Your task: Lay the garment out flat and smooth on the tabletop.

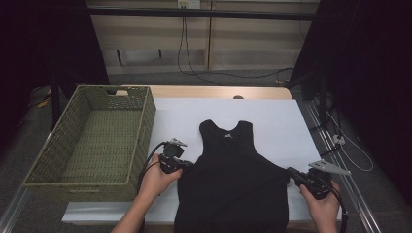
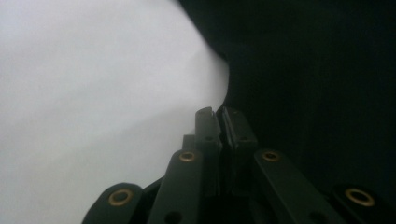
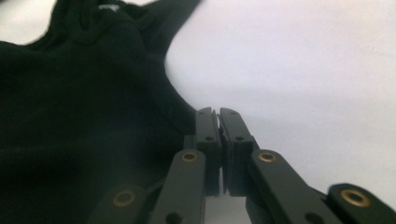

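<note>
Black tank top (image 1: 232,179) lies lower centre, long axis bottom-to-top, left tongs (image 1: 182,165) and right tongs (image 1: 293,174) clamped on its opposite side edges (equally near), basket (image 1: 92,138) at left.

Basket (image 1: 97,141) lies left of tank top (image 1: 233,179).

A wooden counter (image 1: 218,92) carries a white sheet (image 1: 272,121). At 12 o'clock stands a pale panelled wall (image 1: 243,43), with black cables (image 1: 187,53) hanging down it. Black curtains (image 1: 43,43) flank 9 and 3 o'clock. The grey floor (image 1: 19,141) is dim.
</note>
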A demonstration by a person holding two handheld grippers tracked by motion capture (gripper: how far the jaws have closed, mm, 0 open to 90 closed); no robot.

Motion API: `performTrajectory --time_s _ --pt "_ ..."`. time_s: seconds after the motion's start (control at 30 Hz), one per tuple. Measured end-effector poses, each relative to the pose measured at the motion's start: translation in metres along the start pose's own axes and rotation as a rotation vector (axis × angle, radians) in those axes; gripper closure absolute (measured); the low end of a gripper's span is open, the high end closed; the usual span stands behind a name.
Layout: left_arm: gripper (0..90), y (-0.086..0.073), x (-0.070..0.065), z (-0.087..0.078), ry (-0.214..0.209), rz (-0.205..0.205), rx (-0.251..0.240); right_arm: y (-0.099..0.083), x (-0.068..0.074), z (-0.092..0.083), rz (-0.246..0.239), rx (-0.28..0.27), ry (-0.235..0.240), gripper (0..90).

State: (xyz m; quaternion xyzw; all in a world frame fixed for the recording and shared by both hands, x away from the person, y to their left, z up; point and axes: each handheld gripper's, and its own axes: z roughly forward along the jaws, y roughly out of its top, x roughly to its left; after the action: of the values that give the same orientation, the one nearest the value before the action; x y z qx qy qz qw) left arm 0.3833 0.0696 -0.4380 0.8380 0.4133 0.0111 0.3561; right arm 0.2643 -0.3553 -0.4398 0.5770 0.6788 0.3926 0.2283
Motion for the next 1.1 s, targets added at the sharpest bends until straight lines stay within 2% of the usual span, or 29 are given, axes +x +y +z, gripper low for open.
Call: performTrajectory --time_s 0.07,0.13,0.17,0.23,0.33,0.4,0.53,0.7,0.8,0.93,1.03,1.1 --pt "86.2 0.004 0.002 -0.006 0.011 -0.006 -0.047 0.002 -0.002 -0.002 0.003 -0.016 -0.020 88.7" --pt "86.4 0.008 0.001 -0.015 0.025 -0.021 -0.101 0.005 -0.005 -0.005 -0.001 -0.036 -0.060 88.9" --pt "86.5 0.010 0.002 -0.019 0.019 -0.021 -0.114 0.007 -0.007 -0.006 0.002 -0.043 -0.063 88.9" --pt "86.6 0.013 0.003 -0.024 0.036 -0.026 -0.145 0.008 -0.010 -0.007 -0.012 -0.051 -0.086 88.9" --pt "86.6 0.014 0.005 -0.022 0.035 -0.038 -0.138 0.007 -0.013 -0.005 -0.013 -0.036 -0.076 88.8" --pt "86.5 0.013 0.005 -0.018 0.041 -0.030 -0.123 0.005 -0.011 -0.004 -0.020 -0.025 -0.074 88.6" --pt "86.3 0.014 0.003 -0.016 0.015 -0.021 -0.118 0.003 -0.009 -0.002 -0.032 -0.019 -0.055 87.0" --pt "86.2 0.013 0.006 -0.013 0.015 -0.022 -0.117 0.004 -0.011 0.001 -0.051 -0.008 -0.072 88.8" --pt "86.2 0.014 0.006 -0.009 0.028 -0.014 -0.119 0.010 -0.015 0.003 -0.039 -0.033 -0.093 89.1" --pt "86.2 0.013 0.008 -0.006 0.025 -0.016 -0.112 0.012 -0.021 0.014 -0.044 -0.021 -0.101 89.1" --pt "86.1 0.012 0.010 -0.005 0.018 -0.019 -0.109 0.009 -0.022 0.017 -0.036 -0.009 -0.098 88.5" --pt "86.1 0.012 0.009 -0.005 0.014 -0.013 -0.105 0.008 -0.020 0.016 -0.026 -0.013 -0.070 87.8"
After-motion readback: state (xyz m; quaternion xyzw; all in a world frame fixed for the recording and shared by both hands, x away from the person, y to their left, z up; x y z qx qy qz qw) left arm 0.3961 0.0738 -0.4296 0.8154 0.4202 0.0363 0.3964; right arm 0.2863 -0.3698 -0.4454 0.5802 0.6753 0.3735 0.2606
